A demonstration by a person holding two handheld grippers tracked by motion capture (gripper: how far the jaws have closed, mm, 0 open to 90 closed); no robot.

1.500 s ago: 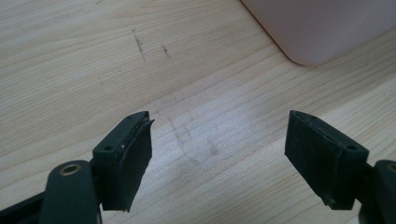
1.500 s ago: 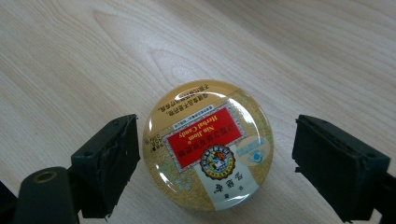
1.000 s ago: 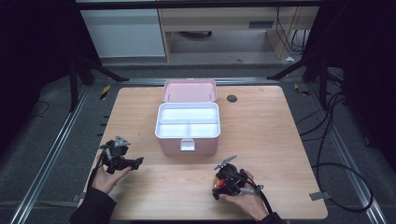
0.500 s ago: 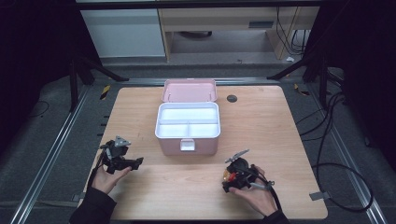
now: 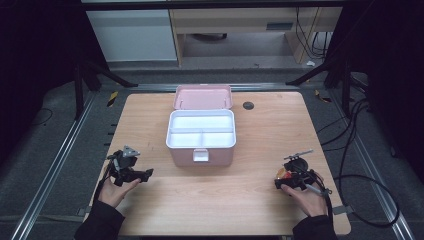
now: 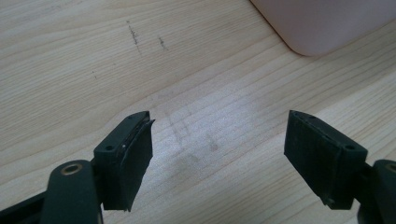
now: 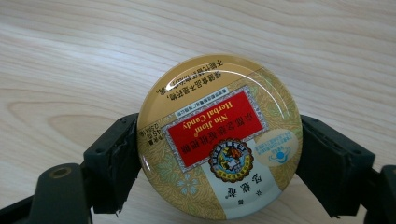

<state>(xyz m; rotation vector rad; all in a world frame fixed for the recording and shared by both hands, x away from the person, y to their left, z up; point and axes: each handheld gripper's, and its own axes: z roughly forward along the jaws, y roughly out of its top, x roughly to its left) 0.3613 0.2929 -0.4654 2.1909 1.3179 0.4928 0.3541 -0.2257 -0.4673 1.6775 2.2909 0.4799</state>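
— At the near right of the counter [image 5: 260, 125], gripped a round herbal candy tin [image 7: 219, 137] in the right gripper [image 5: 295, 176], its fingers [image 7: 112, 163] pressed on the rim from either side, printed lid facing up and label upside down to that camera.

— And at the near left?

— Held the left gripper [image 5: 131, 172] low over bare wood, fingers [image 6: 126, 156] spread wide with nothing between. Caught only a rounded corner of the pink storage box [image 5: 201, 140] at the top right of the left gripper view.

— Where did the box sit?

— In the middle of the counter, lid thrown back toward the far side, white tray inside showing one long compartment behind and two smaller ones in front, all apparently bare. Lay well apart from the tin.

— Which step, then?

— Judged as the carry: tin secured, not yet brought to the box.

— Next move?

— Probably called for lifting the tin clear, swinging it left and forward above the box wall, keeping it level, then lowering into one compartment before easing the grip. Could not tell which compartment would fit best.
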